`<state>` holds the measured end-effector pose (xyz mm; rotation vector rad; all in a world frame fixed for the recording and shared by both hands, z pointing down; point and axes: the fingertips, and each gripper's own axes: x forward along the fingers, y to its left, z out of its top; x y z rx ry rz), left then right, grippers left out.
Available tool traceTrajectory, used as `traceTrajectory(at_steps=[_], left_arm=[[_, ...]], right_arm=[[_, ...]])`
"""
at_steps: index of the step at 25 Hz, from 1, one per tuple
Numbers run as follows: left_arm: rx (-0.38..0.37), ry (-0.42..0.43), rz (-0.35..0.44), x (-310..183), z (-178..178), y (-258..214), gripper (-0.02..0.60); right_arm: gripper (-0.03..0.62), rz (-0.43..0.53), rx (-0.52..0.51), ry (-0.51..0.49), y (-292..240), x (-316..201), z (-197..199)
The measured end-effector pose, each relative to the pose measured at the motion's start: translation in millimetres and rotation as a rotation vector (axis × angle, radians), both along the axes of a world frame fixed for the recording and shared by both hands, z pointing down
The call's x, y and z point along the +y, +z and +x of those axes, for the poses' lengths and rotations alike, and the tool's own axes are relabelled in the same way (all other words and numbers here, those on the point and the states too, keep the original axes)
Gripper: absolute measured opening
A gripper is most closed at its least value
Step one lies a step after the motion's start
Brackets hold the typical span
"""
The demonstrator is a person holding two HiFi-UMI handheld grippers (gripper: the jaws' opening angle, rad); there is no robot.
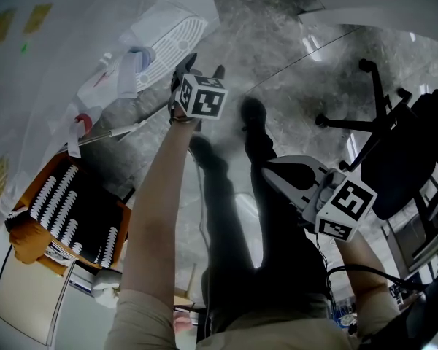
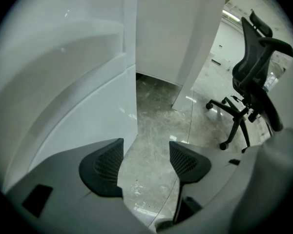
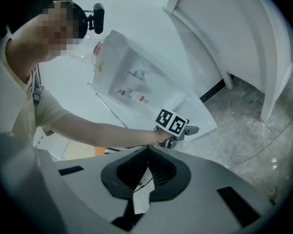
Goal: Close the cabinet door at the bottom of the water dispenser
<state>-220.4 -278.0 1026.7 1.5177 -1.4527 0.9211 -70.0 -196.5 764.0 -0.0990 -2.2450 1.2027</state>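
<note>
— Where was the cabinet door point(image 2: 95, 89)?
— At ten o'clock from your left hand-held gripper point(image 2: 146, 152), just beside its spread, empty jaws; your right hand-held gripper point(image 3: 147, 152) was closed on nothing

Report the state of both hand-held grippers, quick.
Left hand-held gripper: open, nothing between the jaws.
Right hand-held gripper: closed, jaws together, no held object visible.
</note>
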Motion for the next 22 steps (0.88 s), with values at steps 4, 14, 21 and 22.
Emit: traceTrajectory(at_steps=[4,14,21,22], left_arm=[[-0.005,0.033,-0.004,6,4,-3,0.288],[0.027,0.025,0.012,15,3,-23,0.288],[0.099,-0.042,0.047,42,15,-63,0.288],[0.110,-0.052,0.063,45,16,-76,0.287]], right_arm=[[0.000,-0.002,-0.003,-0.008,-3,5,-4],[0.000,0.016,-0.019,0.009,-14,4,-16],[0.000,0.044,-0.053,0.024,-39,7,-31],[0.000,0.049,-0.053,0.027,-45,8,-32]])
